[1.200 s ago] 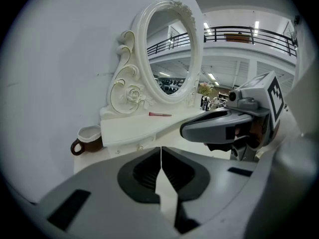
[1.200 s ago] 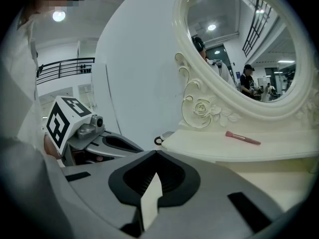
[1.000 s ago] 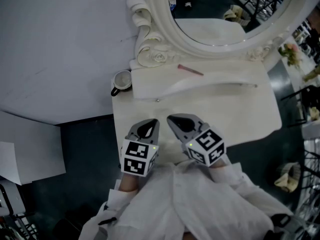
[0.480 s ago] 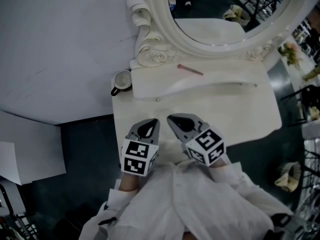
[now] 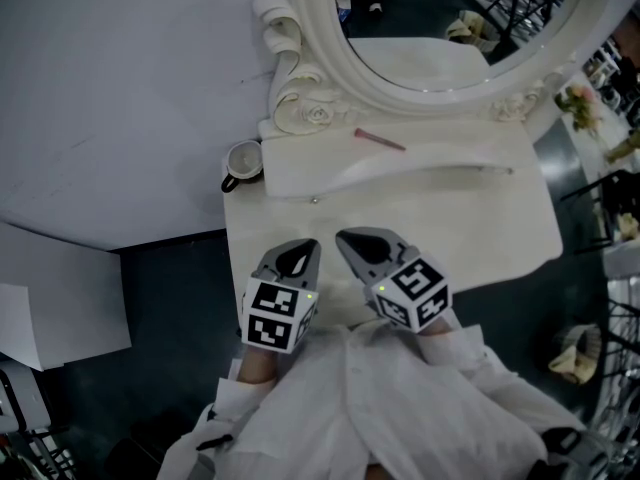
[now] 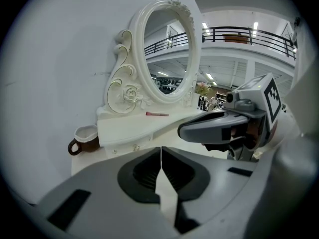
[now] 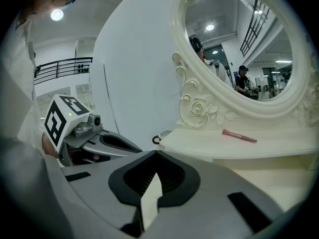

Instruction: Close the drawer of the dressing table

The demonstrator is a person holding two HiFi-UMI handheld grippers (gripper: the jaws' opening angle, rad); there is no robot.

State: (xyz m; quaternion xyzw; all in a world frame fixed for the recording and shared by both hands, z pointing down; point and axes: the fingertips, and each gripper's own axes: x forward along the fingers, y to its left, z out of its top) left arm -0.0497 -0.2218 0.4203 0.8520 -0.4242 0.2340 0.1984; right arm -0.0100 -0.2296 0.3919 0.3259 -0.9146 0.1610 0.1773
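Note:
The white dressing table (image 5: 500, 233) has an oval mirror (image 5: 440, 28) and a raised shelf (image 5: 440, 153) along its back. A small drawer front with round knobs (image 6: 135, 147) sits at the shelf's left end; I cannot tell how far out it stands. Both grippers hover side by side over the table's front edge, apart from the shelf. My left gripper (image 5: 304, 244) (image 6: 160, 151) is shut with nothing between its jaws. My right gripper (image 5: 345, 236) (image 7: 155, 154) is shut and empty too. Each gripper shows in the other's view.
A pink brush (image 5: 380, 140) (image 7: 239, 136) lies on the shelf. A white cup with a brown handle (image 5: 243, 163) (image 6: 83, 137) stands at the table's back left corner against the grey wall (image 5: 120, 88). Dark floor (image 5: 170, 298) lies left of the table.

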